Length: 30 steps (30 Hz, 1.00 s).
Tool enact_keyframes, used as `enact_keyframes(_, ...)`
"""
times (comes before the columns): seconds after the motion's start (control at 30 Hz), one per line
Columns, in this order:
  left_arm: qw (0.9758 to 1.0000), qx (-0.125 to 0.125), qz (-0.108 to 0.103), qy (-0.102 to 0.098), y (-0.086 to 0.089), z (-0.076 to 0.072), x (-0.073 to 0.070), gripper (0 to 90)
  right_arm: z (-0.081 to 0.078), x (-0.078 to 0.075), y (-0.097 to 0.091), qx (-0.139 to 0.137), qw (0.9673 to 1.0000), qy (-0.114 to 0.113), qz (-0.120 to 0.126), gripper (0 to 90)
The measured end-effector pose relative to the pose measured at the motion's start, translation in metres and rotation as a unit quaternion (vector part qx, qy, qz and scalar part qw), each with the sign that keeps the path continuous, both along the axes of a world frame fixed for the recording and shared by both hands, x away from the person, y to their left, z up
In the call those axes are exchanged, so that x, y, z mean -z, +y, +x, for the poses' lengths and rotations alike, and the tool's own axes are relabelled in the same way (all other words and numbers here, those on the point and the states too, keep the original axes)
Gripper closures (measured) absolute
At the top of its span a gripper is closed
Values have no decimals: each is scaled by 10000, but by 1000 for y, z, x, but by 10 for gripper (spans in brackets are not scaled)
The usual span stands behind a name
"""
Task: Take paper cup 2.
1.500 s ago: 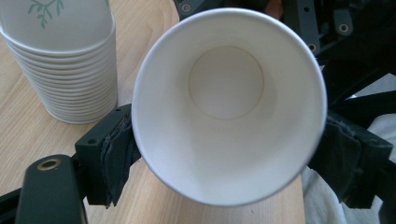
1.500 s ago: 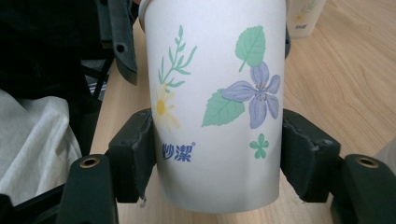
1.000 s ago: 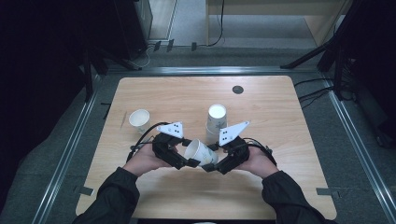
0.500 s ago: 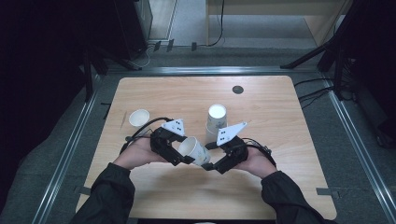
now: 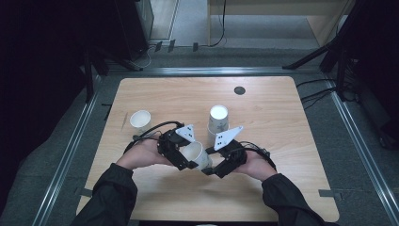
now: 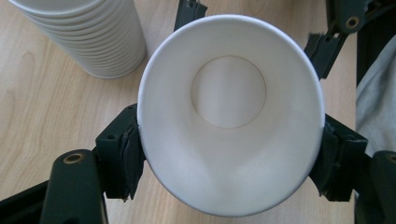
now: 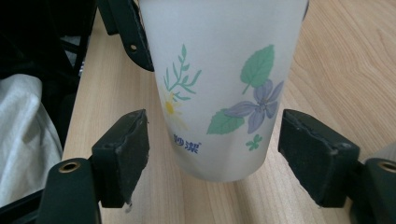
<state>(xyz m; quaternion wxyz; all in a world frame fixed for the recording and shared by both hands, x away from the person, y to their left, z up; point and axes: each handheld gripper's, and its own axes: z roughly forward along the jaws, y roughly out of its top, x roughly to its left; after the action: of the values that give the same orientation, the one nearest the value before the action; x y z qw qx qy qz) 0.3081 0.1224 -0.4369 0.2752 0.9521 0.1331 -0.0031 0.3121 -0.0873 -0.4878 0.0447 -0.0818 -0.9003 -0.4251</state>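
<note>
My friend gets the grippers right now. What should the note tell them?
Left gripper: shut on the paper cup, squeezing its rim oval, cup held on its side above the table.
Right gripper: jaws have just been opening; they stand at the cup's bottom end with gaps on both sides, not pressing.
Cup stack: upside down, mid-table behind the grippers. Single cup: upright, by the left edge.
Done: one cup is in hand.
Left: probably set it down somewhere; I can't tell where.
</note>
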Motion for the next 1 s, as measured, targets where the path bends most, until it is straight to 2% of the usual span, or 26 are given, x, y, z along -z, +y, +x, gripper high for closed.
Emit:
enact_keyframes(0.07,10000,-1,29,12,-2,0,0,244,-1,1,1,-9,10000,18,-54,257)
enact_keyframes(0.73,9997,143,-146,91,-6,0,3,241,-3,3,3,-33,10000,-15,-74,343)
enact_keyframes(0.8,9996,121,-208,118,-6,-1,3,218,-4,2,2,-37,10000,-30,-69,342)
enact_keyframes(0.87,9995,106,-285,105,-5,-1,1,157,-4,1,1,-33,10000,-63,-38,342)
enact_keyframes(1.0,9982,20,-596,46,0,-3,-2,109,-2,-2,-2,34,10000,-62,49,342)
